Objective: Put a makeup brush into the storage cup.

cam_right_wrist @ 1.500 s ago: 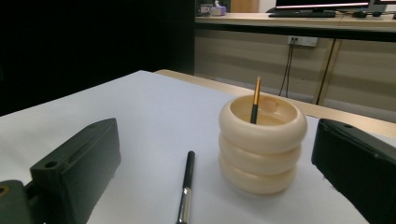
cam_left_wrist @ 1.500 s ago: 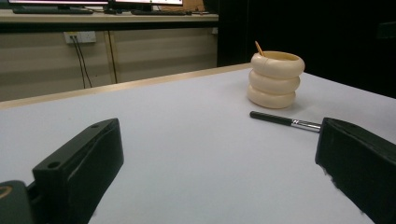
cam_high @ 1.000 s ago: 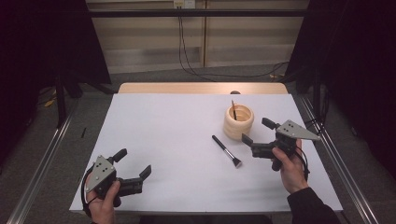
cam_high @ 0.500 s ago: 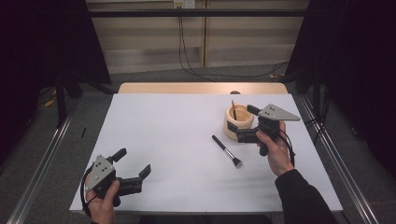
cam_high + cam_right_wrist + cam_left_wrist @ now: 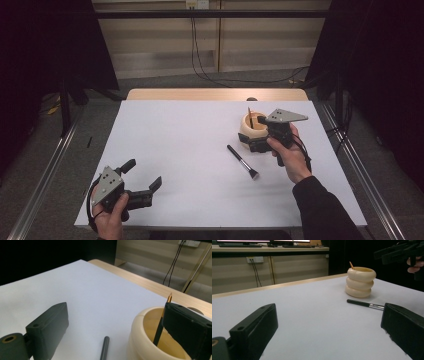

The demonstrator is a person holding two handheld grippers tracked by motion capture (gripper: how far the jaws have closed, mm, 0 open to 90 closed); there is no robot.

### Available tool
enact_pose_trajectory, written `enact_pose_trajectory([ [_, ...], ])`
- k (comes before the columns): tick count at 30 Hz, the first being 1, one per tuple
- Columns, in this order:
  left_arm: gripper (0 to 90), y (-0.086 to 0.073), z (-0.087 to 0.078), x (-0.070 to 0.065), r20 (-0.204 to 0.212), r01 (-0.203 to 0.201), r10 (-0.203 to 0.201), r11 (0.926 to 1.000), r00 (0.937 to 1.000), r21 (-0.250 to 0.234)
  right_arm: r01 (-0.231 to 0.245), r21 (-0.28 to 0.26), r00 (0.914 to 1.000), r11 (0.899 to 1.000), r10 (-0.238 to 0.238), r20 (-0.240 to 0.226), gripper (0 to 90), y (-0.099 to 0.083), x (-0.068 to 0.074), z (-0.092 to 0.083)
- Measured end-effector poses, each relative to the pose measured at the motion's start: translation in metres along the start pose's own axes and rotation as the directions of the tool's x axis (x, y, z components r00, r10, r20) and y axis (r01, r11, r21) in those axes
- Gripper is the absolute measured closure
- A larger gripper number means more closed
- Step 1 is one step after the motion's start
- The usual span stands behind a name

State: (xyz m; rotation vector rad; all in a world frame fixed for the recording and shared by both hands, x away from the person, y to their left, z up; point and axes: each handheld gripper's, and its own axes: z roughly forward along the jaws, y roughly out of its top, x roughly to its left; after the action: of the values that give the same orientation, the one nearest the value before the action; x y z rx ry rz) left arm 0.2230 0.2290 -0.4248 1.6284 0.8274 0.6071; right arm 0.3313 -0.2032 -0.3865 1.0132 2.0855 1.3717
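A cream ribbed holder (image 5: 246,131) stands right of centre on the white table (image 5: 180,145), with a thin gold-tipped brush (image 5: 249,113) upright inside it. A black makeup brush (image 5: 242,162) lies flat just in front of the holder. My right gripper (image 5: 253,133) is open at the holder, one jaw over its rim and the other in front of it. In the right gripper view the holder (image 5: 147,340) and the brush handle in it (image 5: 159,327) sit beside the right jaw, and the lying brush (image 5: 105,347) is between the jaws. My left gripper (image 5: 145,173) rests open at the front left corner, holding nothing.
The left gripper view looks across bare white table to the holder (image 5: 360,281), the lying brush (image 5: 364,303) and the right gripper (image 5: 402,251) above them. A wooden strip (image 5: 215,94) runs along the far edge. Metal rails (image 5: 45,175) flank the table.
My right gripper has moved forward and left from the table's right side up to the holder. The left gripper has stayed still, and the brushes have not moved.
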Motion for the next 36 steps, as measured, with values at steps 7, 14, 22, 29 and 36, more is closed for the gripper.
enact_pose_trajectory([
  [7, 1.0, 0.0, 0.0, 0.0, 0.002, 0.0, 0.0, 1.0, 1.0, 0.002, 0.008, 0.133, 0.9996, 0.991, -0.004, -0.03, 10.2, 0.002, -0.002, 0.004],
  [14, 1.1, -0.001, 0.0, 0.002, 0.0, -0.003, 0.003, 1.0, 1.0, 0.005, 0.016, 0.259, 0.9969, 0.966, 0.005, -0.078, 5.0, 0.001, 0.001, 0.009],
  [22, 1.1, -0.001, 0.001, 0.001, 0.003, 0.0, 0.0, 1.0, 1.0, 0.003, -0.016, 0.403, 0.9921, 0.915, 0.065, -0.108, 4.6, -0.002, 0.001, 0.015],
  [29, 1.1, -0.001, 0.001, 0.001, 0.002, 0.0, 0.0, 1.0, 1.0, 0.006, -0.004, 0.539, 0.9906, 0.842, 0.077, -0.113, 9.0, -0.004, 0.001, 0.023],
  [36, 1.1, -0.001, 0.0, 0.002, 0.002, -0.006, 0.006, 0.9999, 1.0, 0.011, 0.026, 0.597, 0.9896, 0.802, 0.064, -0.129, 15.0, -0.008, 0.004, 0.033],
])
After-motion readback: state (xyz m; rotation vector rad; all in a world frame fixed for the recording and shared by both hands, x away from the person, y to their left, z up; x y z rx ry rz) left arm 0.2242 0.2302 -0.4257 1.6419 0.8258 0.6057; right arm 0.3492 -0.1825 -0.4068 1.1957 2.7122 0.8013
